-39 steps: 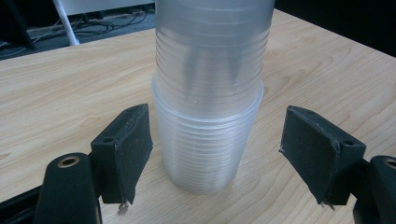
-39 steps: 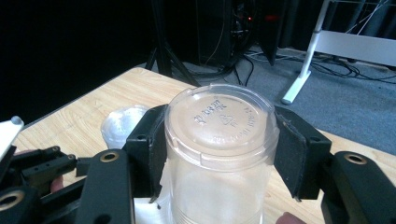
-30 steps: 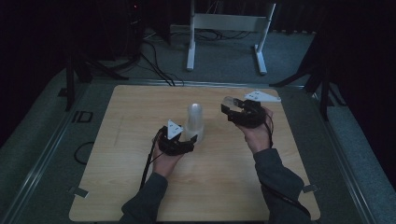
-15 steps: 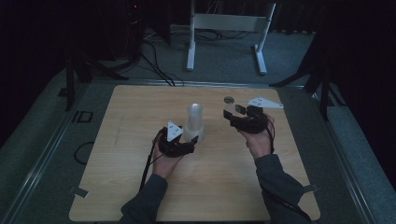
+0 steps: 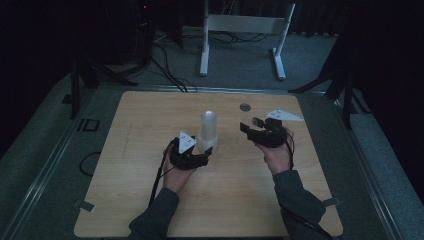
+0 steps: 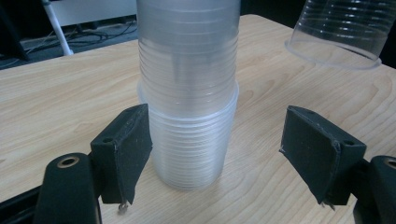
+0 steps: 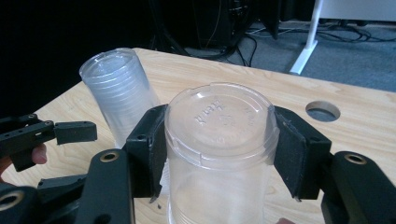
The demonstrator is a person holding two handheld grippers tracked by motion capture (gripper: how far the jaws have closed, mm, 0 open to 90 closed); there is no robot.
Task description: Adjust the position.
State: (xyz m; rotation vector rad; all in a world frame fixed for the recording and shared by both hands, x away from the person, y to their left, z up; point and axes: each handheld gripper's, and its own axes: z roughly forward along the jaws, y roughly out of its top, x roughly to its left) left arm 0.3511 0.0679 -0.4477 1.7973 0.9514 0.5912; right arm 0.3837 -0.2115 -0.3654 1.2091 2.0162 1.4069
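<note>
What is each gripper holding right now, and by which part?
The right gripper clamps a single upside-down clear cup by its sides near the base. The left gripper is open around the cup stack, holding nothing.

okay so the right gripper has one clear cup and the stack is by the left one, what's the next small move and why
Probably carry the single cup, clamped upside down in the right gripper, further from the cup stack and set it on bare table. It already hangs apart from the stack, and the left gripper sits open around the stack's base, seemingly steadying it.
</note>
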